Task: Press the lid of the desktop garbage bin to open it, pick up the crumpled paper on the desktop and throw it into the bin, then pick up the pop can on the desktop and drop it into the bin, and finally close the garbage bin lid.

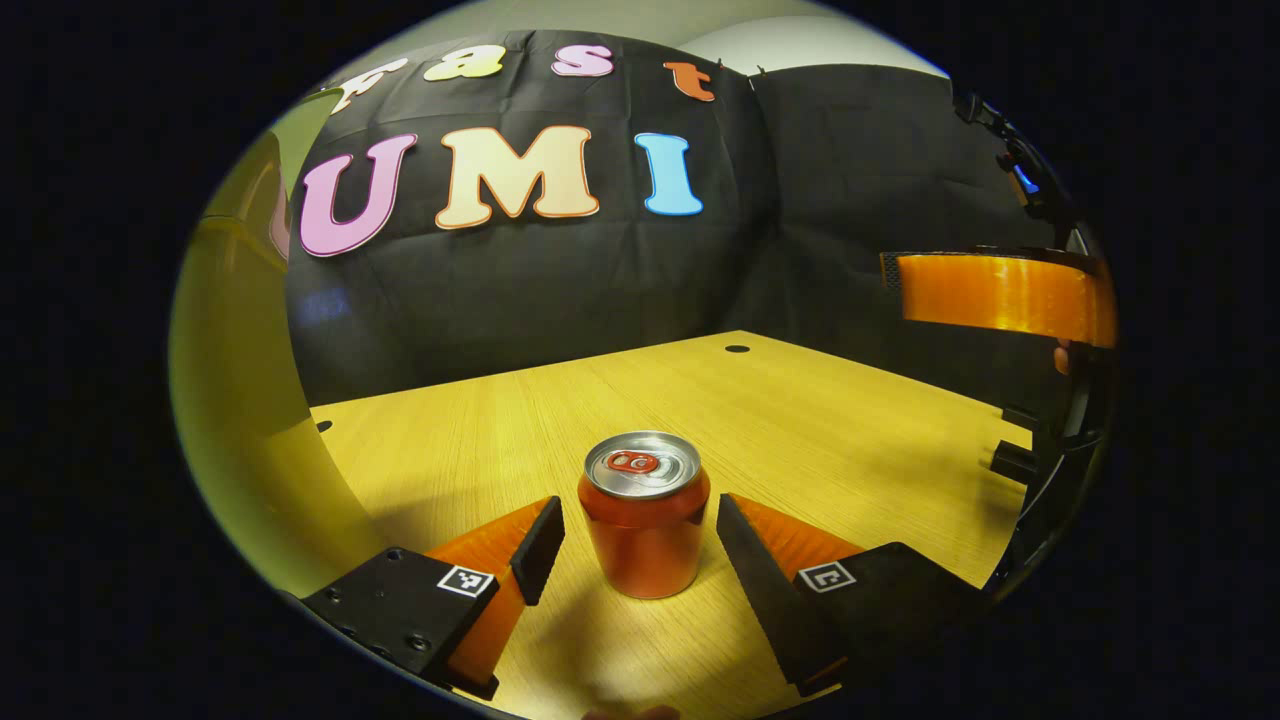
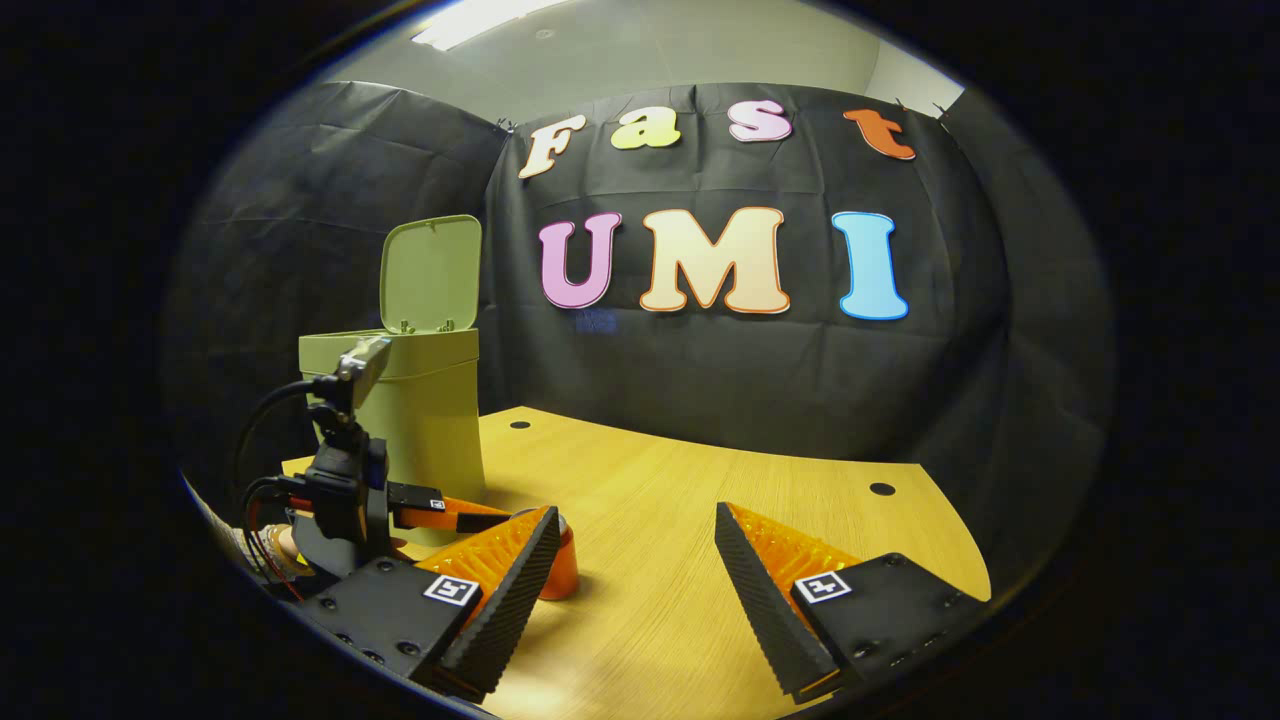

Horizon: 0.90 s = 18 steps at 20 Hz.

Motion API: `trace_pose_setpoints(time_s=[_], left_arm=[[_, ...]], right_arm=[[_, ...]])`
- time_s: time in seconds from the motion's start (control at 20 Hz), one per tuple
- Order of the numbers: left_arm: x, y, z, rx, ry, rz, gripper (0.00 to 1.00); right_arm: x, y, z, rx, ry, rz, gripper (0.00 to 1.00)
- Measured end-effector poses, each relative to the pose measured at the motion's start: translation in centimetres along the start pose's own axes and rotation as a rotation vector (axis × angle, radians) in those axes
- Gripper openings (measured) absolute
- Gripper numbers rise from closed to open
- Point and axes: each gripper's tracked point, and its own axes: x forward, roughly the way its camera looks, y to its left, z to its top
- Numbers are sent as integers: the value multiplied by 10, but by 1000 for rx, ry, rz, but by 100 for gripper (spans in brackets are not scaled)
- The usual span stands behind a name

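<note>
On the wooden table (image 1: 800, 400), at about six o'clock in the left gripper view, the pop can (image 1: 645, 520) stands upright between the two fingers of the left gripper (image 1: 640, 545), which is spread wide with a gap on each side of the can, touching nothing. I judge the paper step done, since no crumpled paper lies on the table, and the can step is now in hand: the next move calls for the fingers to close squarely on the can's middle, then a lift and a carry to the bin

From the right gripper view, the bin (image 2: 425, 400) sits at about nine o'clock, its lid (image 2: 432, 272) tipped up and open. The left gripper (image 2: 500, 525) shows low at eight o'clock, just in front of the bin, with the can (image 2: 562, 565) partly hidden behind a finger. The right gripper (image 2: 635, 560) is wide open too, and holds nothing, over bare table

The can is smooth painted metal, a round cylinder with a brushed silver top and pull tab; thin walls may dent under a hard squeeze. The bin is matte plastic, boxy with rounded corners. The finger pads are ribbed. The table has a fine straight grain and small round holes
</note>
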Motion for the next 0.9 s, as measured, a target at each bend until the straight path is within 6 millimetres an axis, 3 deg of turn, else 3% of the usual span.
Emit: trace_pose_setpoints(time_s=[0.3, 0.5, 0.6, 0.9], left_arm=[[6, -1, -4, -5, 37, -2, 92], [6, -4, -6, -4, 53, -5, 79], [4, -5, -4, 1, 51, -6, 78], [-7, -11, 27, -21, 16, -43, 78]], right_arm=[[-4, -5, -14, 15, 7, 8, 98], [-3, -8, -20, 36, 16, 15, 98], [-3, -9, -20, 37, 18, 16, 100], [-7, -12, -20, 33, 24, 17, 100]])
